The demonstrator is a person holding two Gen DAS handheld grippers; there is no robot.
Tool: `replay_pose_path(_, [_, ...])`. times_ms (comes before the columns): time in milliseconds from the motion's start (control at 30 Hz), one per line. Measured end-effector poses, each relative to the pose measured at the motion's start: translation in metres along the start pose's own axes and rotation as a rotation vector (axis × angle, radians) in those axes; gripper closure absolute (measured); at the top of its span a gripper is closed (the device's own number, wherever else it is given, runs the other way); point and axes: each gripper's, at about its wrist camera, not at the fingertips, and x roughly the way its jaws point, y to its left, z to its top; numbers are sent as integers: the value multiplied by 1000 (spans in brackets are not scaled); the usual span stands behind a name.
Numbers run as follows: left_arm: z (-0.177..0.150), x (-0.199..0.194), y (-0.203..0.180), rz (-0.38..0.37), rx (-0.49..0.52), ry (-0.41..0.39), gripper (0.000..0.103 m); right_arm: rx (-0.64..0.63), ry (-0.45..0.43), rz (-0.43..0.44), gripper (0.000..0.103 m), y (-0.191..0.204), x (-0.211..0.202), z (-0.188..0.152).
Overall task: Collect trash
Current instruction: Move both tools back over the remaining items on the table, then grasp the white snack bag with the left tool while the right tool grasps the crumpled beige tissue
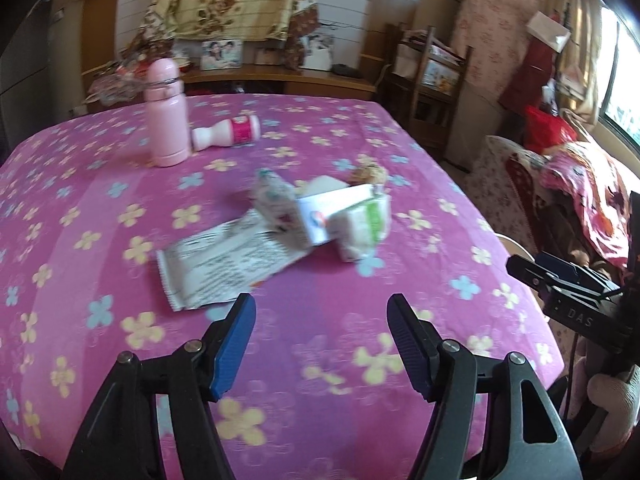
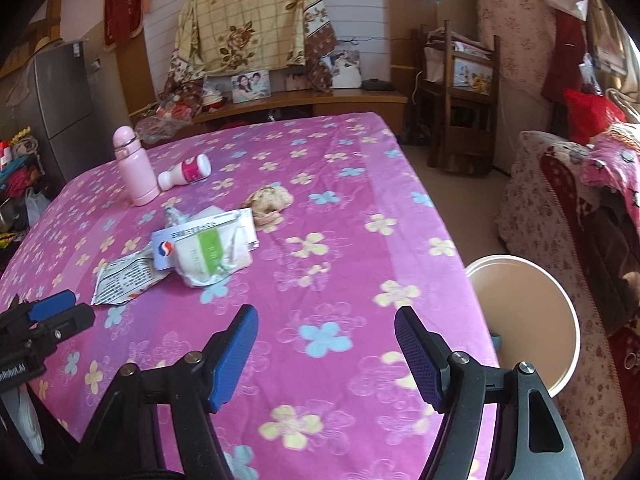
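Across the flowered purple tablecloth [image 2: 340, 240] we see the litter bunched at about ten o'clock from our right gripper [image 2: 326, 350], whose jaws are spread and hold nothing. At three o'clock, beside the table edge, stands the white bin [image 2: 532, 320], open-mouthed. Our left gripper [image 1: 320, 338] is likewise spread and empty, with the printed foil wrapper [image 1: 224, 268] just ahead at eleven o'clock. Behind it lie the white carton [image 1: 328, 216], the green-striped tissue pack [image 2: 208, 256] and a crumpled brownish wad [image 2: 270, 200]. The upright pink flask [image 2: 134, 168] and toppled small bottle [image 2: 186, 174] sit farther back. We judge the flat wrapper needs an edge pinch, low and level.
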Motion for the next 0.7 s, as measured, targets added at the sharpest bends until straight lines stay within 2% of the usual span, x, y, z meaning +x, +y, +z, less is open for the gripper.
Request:
replay_pose_path(400, [2,8,38,79,-45,27,32,-24,55,57,29,26,22,0])
replay_pose_path(700, [9,22,49,91,-50,46,31,-41,106,88,29,35,47,7])
